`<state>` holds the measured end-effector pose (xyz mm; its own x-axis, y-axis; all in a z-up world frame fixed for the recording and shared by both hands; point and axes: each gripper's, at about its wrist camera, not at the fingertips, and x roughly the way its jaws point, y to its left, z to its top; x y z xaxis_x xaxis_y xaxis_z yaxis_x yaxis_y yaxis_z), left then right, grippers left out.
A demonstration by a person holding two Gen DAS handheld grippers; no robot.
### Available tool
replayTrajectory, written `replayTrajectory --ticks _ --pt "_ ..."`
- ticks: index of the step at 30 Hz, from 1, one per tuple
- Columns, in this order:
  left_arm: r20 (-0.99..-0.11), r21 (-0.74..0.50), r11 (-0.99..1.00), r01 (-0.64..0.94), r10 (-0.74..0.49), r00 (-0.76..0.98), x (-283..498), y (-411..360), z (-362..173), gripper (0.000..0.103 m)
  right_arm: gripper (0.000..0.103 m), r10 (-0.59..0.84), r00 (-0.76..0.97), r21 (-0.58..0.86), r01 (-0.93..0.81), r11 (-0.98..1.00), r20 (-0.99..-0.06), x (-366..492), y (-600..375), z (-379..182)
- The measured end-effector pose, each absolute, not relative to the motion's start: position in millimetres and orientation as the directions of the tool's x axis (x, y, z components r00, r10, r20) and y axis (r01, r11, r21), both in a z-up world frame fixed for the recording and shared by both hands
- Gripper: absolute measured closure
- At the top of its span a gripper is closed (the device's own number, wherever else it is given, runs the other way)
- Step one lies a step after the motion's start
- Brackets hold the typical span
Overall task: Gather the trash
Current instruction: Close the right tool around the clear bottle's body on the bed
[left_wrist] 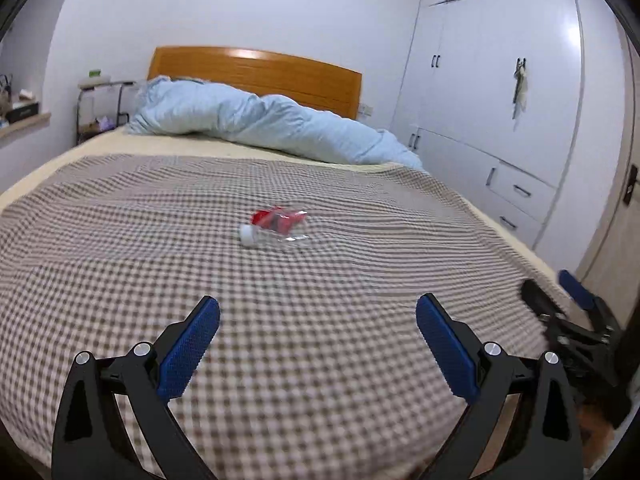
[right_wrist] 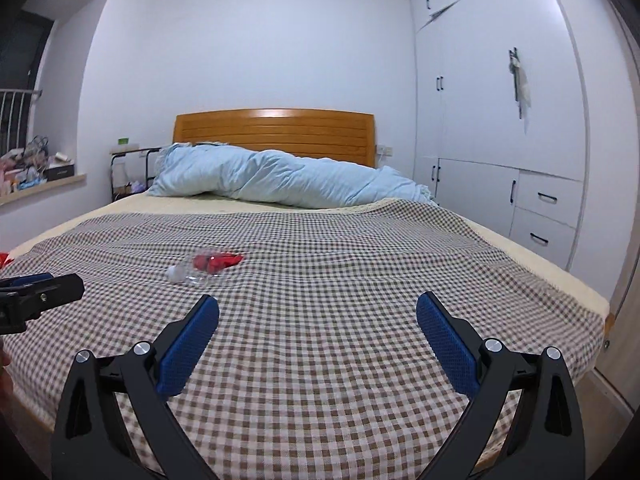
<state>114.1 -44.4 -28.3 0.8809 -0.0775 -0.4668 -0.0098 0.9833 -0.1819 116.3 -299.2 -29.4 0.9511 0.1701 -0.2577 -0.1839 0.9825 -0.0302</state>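
Note:
A crushed clear plastic bottle (left_wrist: 276, 226) with a red label and white cap lies on the checked bedspread (left_wrist: 160, 248), near the middle of the bed. The right wrist view shows the same bottle (right_wrist: 206, 267) ahead and to the left. My left gripper (left_wrist: 318, 312) hovers over the near part of the bed, open and empty, with the bottle well ahead of it. My right gripper (right_wrist: 318, 312) is also open and empty, over the bed's foot. The right gripper's blurred body (left_wrist: 568, 312) shows at the right edge of the left wrist view, and the left gripper's (right_wrist: 36, 292) at the left edge of the right wrist view.
A rumpled light blue duvet (right_wrist: 280, 180) lies across the head of the bed before a wooden headboard (right_wrist: 276, 128). White wardrobes and drawers (right_wrist: 500, 120) line the right wall. A small shelf stand (right_wrist: 128, 168) and a cluttered window ledge (right_wrist: 36, 176) are on the left.

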Motion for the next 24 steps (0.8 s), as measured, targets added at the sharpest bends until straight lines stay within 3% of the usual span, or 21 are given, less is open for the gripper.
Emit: replayTrajectory --ticks 5,15,20,24 --pt "-0.488 -0.251 0.965 -0.075 -0.059 0.871 127.0 -35.1 -48.9 0.008 0.008 0.164 0.934 -0.043 -0.187 0.981 -0.318 121.6 -299.4 -57.0" --pt "-0.527 -0.245 0.966 -0.082 -0.062 0.848 121.8 -47.7 -55.0 0.008 0.008 0.196 0.931 -0.024 -0.213 0.977 -0.308 114.1 -300.3 -56.2" --pt "-0.477 -0.264 0.962 -0.069 -0.069 0.876 111.6 -44.0 -55.3 0.008 0.008 0.21 0.926 -0.011 -0.225 0.974 -0.313 109.6 -302.7 -59.7" --pt "-0.497 -0.266 0.96 -0.084 -0.062 0.866 114.1 -32.6 -60.5 0.008 0.008 0.223 0.921 -0.03 -0.245 0.969 -0.319 107.7 -302.9 -63.6"
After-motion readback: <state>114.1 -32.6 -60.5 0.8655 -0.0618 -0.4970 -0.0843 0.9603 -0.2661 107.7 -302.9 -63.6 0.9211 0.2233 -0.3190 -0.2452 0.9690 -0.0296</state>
